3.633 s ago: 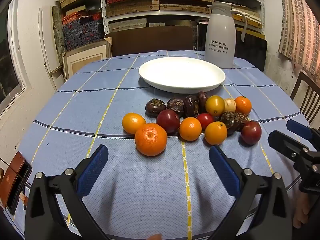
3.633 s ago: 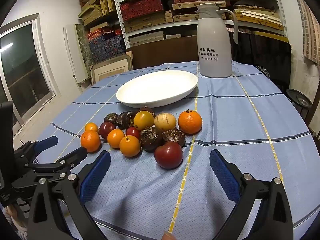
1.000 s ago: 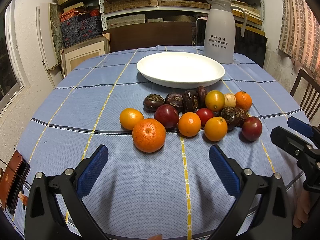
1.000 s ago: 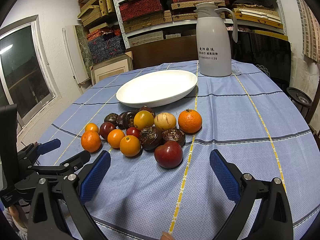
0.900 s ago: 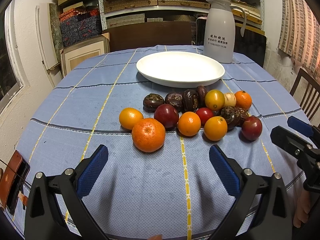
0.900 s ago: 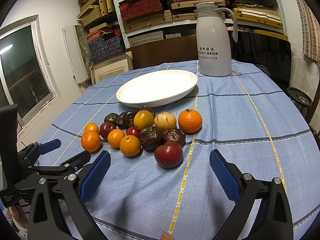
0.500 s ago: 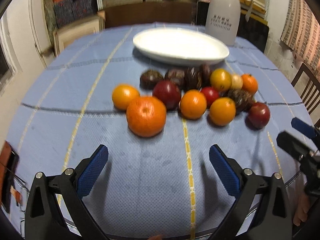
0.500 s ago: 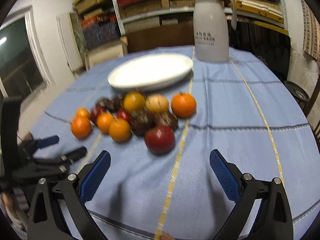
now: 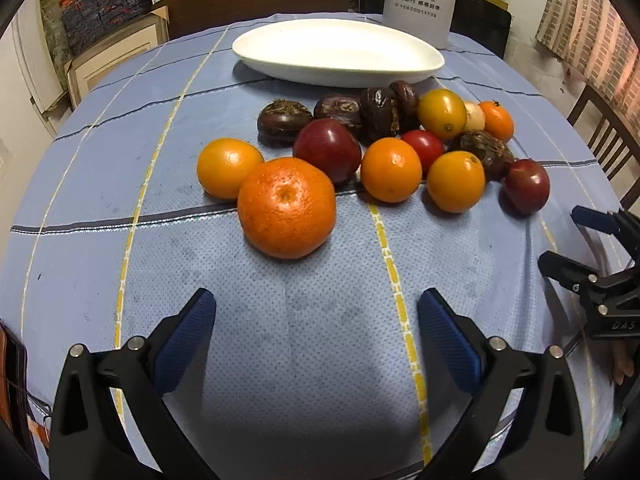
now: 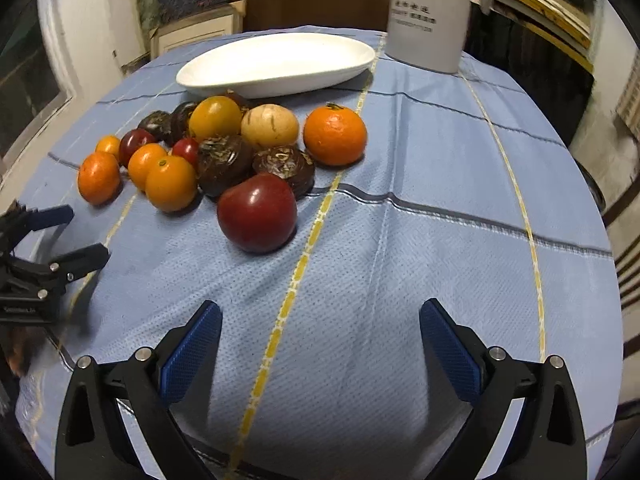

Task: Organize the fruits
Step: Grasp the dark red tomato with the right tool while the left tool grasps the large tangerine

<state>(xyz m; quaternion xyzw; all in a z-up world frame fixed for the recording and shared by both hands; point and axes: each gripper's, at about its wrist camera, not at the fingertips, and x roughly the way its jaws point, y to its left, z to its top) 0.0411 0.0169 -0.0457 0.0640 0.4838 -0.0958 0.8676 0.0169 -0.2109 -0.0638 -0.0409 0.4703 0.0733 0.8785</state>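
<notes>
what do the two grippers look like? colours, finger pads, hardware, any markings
Both match. The left gripper and right gripper have matte black, angular plastic fingers with textured blue pads on the inner faces and silver screw heads along the linkages. Seen from the left wrist view, the right gripper's body carries faint pale lettering, too small to read. No cables or sleeves show.

The white jug point(image 9: 420, 0) is cut off at the top edge in both views.
</notes>
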